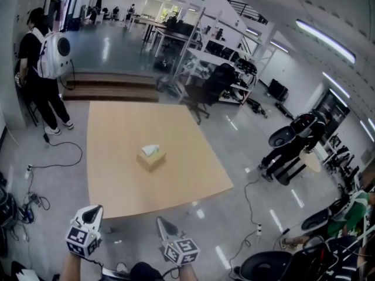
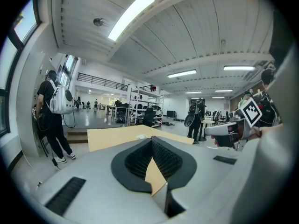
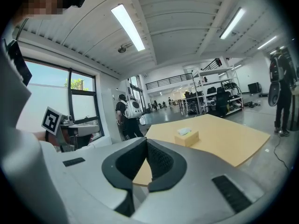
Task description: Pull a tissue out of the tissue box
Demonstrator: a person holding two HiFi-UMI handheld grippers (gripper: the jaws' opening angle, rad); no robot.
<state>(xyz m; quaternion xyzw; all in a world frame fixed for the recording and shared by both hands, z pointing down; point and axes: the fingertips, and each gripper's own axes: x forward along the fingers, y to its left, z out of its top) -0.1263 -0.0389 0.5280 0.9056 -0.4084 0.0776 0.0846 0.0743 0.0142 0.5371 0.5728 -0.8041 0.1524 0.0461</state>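
Approach step, by the look of it. One wooden table [image 1: 117, 174] ahead. Two grippers held short of its near edge: left gripper [image 1: 92, 214] and right gripper [image 1: 164, 224], both clenched on nothing. One tissue box [image 1: 152, 159] near mid-table, well apart from both. One tissue [image 1: 151, 149] poking from its top. Next, probably: reach in, part one pair of jaws, pinch that tissue.

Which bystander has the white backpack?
The person standing beyond the table's far left corner; the person right of the table is all in dark.
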